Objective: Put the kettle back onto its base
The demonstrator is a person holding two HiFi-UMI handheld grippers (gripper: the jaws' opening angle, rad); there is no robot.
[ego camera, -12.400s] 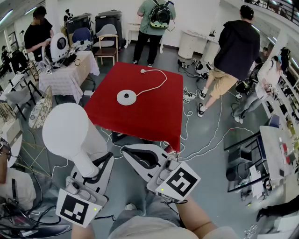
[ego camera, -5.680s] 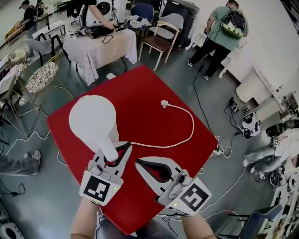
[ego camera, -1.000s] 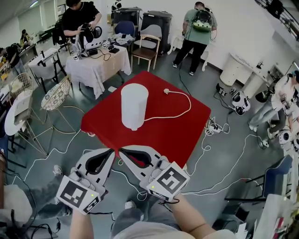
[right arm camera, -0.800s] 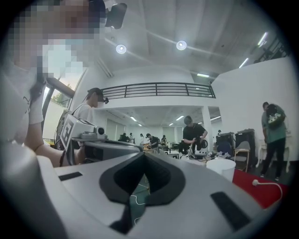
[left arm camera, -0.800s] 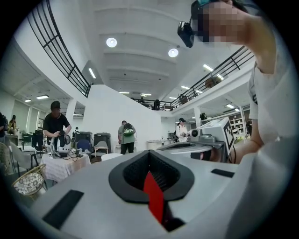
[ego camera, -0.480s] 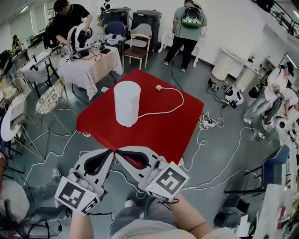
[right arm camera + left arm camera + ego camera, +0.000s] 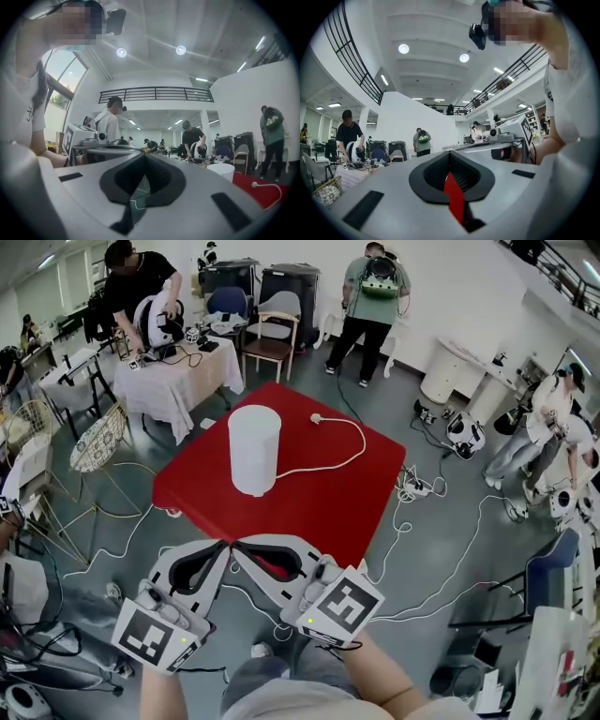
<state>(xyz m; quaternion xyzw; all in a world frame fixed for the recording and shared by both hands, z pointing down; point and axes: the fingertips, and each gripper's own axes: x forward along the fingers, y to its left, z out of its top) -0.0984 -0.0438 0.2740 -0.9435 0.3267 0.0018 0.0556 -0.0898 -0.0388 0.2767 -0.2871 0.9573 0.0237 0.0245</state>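
The white kettle [image 7: 254, 448] stands upright on the red table [image 7: 328, 502], and its base is hidden under it. A white cord runs from its foot to a plug [image 7: 317, 417] lying on the cloth. My left gripper [image 7: 223, 546] and right gripper [image 7: 236, 547] hover side by side over the floor, short of the table's near corner, tips almost touching each other. Both are shut with nothing in them. In the right gripper view the kettle [image 7: 221, 171] and the plug [image 7: 255, 184] show far off to the right, past the shut right gripper [image 7: 144, 154]. The left gripper [image 7: 450, 152] shows its tips together.
White cables [image 7: 441, 549] trail over the grey floor right of the table. A white-clothed table [image 7: 183, 371] with a person at it, a chair [image 7: 270, 338] and wire chairs [image 7: 98, 437] stand at the back left. More people stand at the back and right.
Earlier my left gripper carried the kettle and the round base lay bare on the table. Now the kettle stands where the base lay, and both grippers are empty and back from the table.
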